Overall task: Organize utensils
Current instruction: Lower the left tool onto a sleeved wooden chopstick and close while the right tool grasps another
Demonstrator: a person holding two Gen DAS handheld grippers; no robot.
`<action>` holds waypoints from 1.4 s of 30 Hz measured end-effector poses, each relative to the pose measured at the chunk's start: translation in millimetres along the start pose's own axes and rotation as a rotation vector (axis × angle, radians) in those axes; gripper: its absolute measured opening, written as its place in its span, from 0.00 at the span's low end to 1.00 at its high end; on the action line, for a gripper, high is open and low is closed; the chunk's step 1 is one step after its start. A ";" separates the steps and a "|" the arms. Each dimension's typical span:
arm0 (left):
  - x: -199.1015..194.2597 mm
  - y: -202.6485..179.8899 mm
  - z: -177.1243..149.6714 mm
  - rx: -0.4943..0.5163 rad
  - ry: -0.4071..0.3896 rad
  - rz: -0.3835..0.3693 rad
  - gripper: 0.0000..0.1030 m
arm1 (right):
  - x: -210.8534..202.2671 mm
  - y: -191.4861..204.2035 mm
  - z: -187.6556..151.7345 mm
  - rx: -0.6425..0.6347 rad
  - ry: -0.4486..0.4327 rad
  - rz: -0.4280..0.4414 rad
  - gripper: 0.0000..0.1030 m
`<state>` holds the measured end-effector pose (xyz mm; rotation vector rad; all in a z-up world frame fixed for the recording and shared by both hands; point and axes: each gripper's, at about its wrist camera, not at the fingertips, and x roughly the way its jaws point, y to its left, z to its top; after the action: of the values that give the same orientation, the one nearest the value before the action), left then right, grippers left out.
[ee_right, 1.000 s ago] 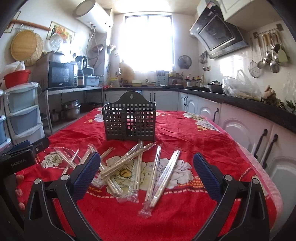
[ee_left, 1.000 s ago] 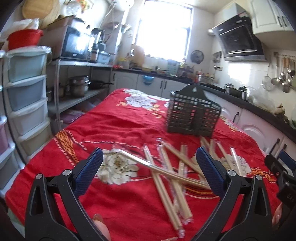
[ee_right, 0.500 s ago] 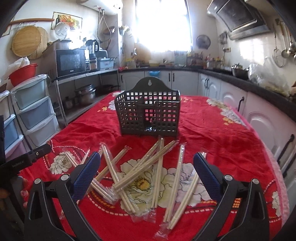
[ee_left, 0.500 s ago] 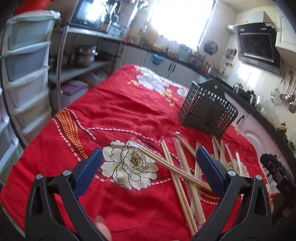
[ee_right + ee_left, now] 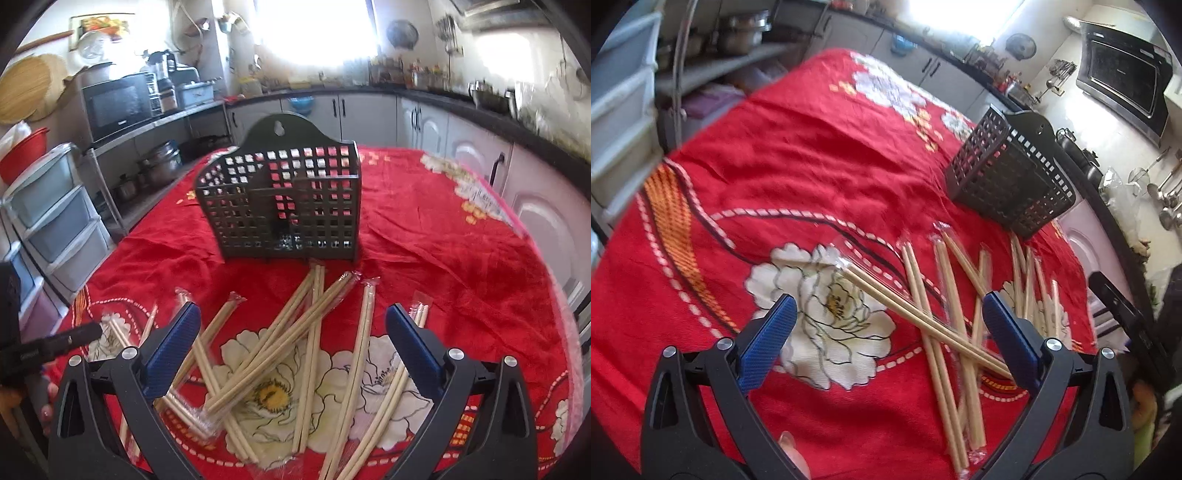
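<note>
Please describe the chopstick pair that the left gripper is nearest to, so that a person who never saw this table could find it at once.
Start at the red flowered tablecloth and the black mesh holder standing on it; wrapped chopsticks lie scattered before it. On the large white flower, between the open left gripper fingers, lies one wrapped chopstick pair. It alone runs slantwise across the top of the others.

Left gripper (image 5: 886,332) and right gripper (image 5: 293,332): black plastic frames, blue ribbed jaws, silver pivot screws
</note>
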<state>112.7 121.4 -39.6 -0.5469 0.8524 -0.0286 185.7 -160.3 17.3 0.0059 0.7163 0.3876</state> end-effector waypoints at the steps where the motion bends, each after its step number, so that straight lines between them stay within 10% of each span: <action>1: 4.8 2.1 0.9 -0.022 0.027 -0.011 0.85 | 5.1 -4.5 2.6 0.024 0.020 0.006 0.94; 19: 36.4 22.6 29.7 -0.165 0.154 -0.061 0.63 | 94.8 -56.4 18.6 0.389 0.337 0.114 0.41; 42: 36.0 38.1 32.8 -0.184 0.150 -0.061 0.17 | 114.2 -119.8 19.9 0.591 0.351 0.161 0.11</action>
<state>153.1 160.4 -65.6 -0.7504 0.9906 -0.0482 318.1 -229.3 -56.9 0.5683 1.1626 0.3215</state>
